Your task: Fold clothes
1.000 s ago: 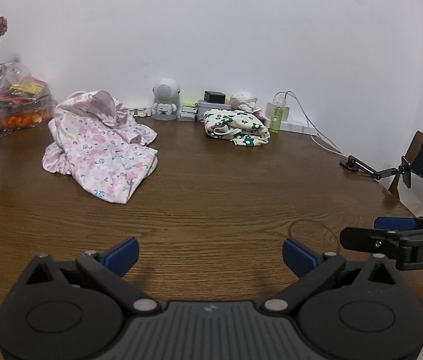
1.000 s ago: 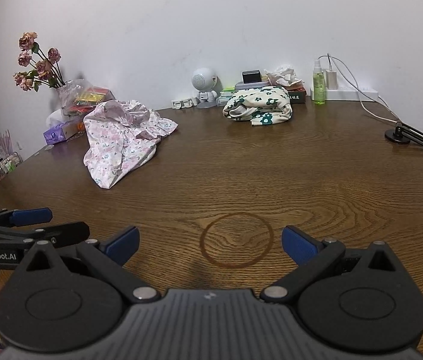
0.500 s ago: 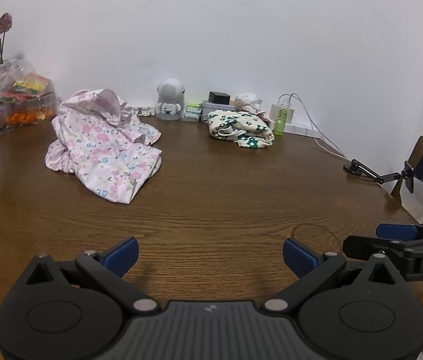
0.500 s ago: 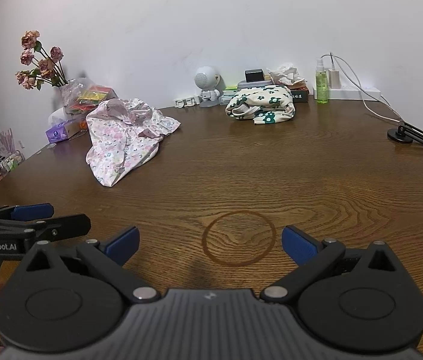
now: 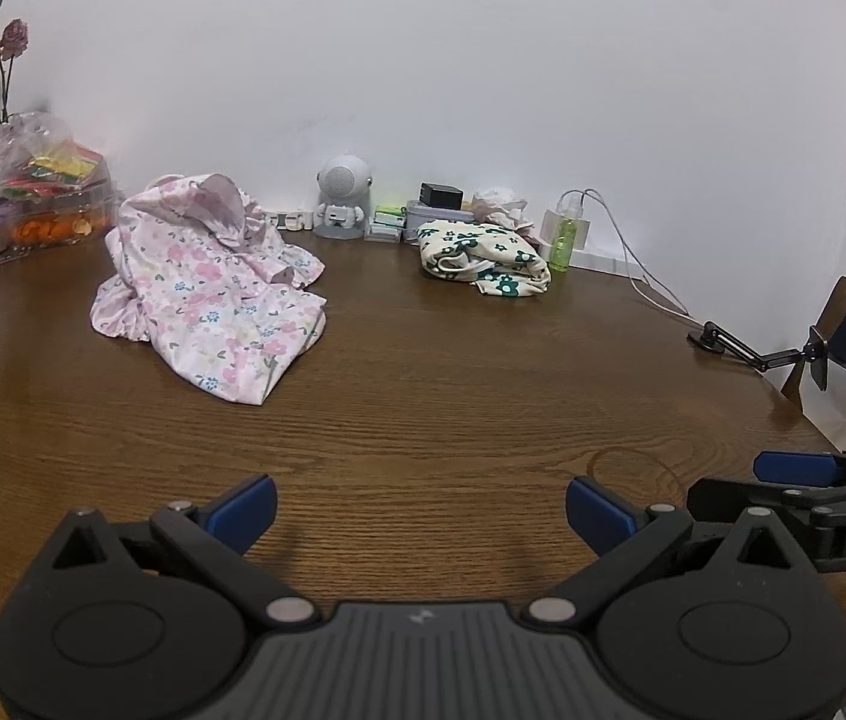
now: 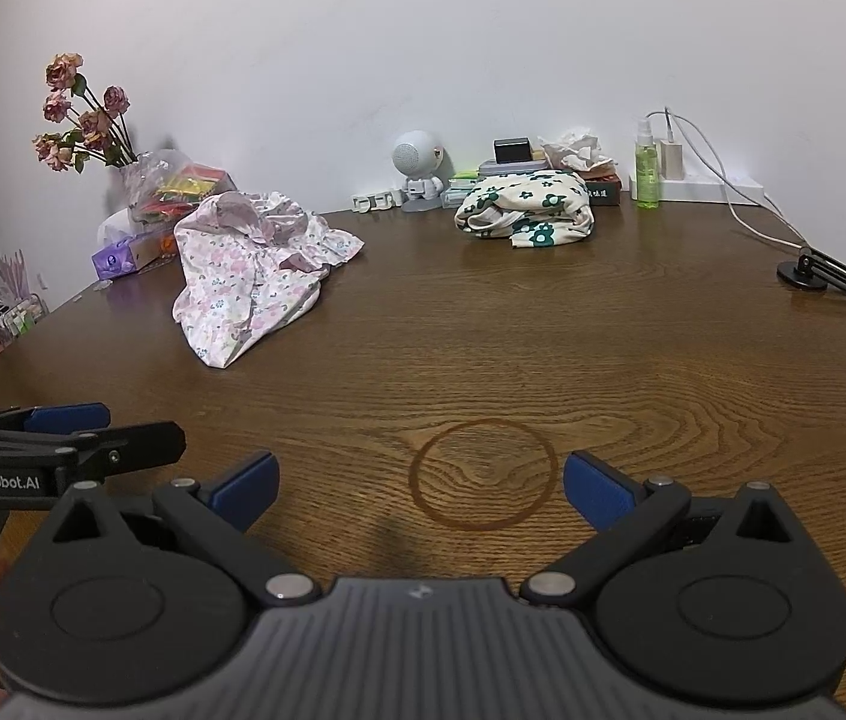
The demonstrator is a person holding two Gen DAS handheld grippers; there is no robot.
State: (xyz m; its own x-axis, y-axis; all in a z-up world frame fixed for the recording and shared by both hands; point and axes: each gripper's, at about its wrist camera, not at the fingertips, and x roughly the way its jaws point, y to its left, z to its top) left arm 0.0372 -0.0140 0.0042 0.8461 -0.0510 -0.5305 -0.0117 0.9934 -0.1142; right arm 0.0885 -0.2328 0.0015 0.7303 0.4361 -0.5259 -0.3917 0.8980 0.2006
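Clearly both tools, left tool (image 5: 420, 510) and right tool (image 6: 420, 489), gape empty over bare worktop (image 6: 603, 360); the crumpled pink floral garment (image 6: 249, 282) lies far off, so a blind pinch may snag several layers.

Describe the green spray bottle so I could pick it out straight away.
Follow the brown wooden table to its far edge at the white wall. Right of the folded cream cloth with dark green flowers stands the green spray bottle, upright beside a white charger. It is the only clear, bright green thing in that row.
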